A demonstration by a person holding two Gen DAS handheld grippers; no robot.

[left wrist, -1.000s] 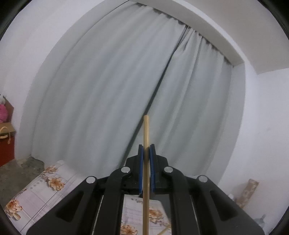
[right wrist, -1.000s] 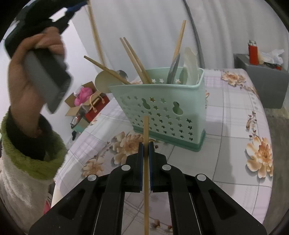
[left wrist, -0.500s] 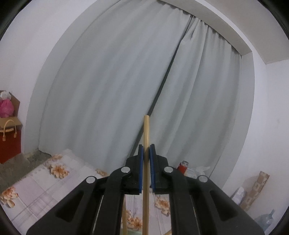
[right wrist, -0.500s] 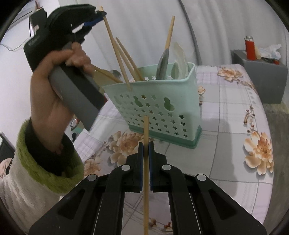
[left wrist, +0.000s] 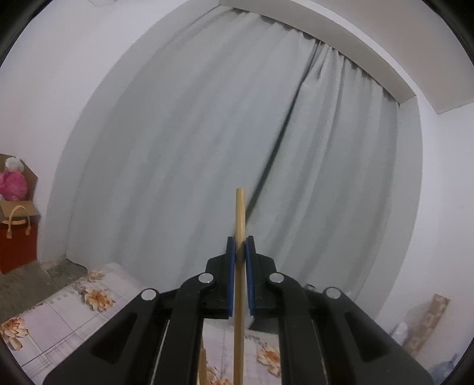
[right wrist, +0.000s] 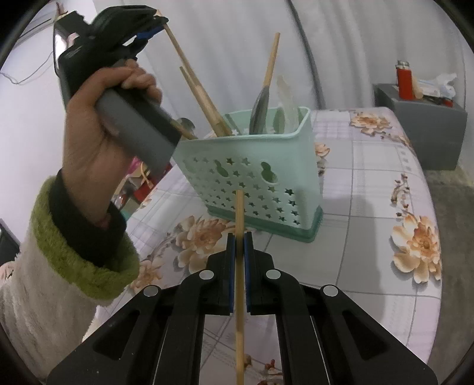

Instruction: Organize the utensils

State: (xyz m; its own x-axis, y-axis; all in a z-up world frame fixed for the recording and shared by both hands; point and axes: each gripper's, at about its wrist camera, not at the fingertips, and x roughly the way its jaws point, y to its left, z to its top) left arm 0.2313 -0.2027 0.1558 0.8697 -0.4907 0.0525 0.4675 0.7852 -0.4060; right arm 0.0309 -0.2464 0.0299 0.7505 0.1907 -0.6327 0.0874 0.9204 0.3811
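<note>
My left gripper (left wrist: pixel 240 248) is shut on a wooden chopstick (left wrist: pixel 239 219). In the right wrist view the left gripper (right wrist: pixel 154 28) is held high over a mint-green utensil basket (right wrist: pixel 254 174), and its chopstick (right wrist: pixel 195 86) slants down with its lower end inside the basket's left part. The basket holds several chopsticks and spoons. My right gripper (right wrist: pixel 239 245) is shut on a second wooden chopstick (right wrist: pixel 239 213), in front of the basket and apart from it.
The basket stands on a table with a floral cloth (right wrist: pixel 370 207). A grey box (right wrist: pixel 420 130) with a red lighter (right wrist: pixel 403 80) stands at the back right. Curtains (left wrist: pixel 237 133) hang behind. A red bag (left wrist: pixel 17 234) sits at left on the floor.
The left gripper has come down and nearer the basket, and its chopstick's lower end has gone into the basket. The right gripper has held its chopstick nearly still.
</note>
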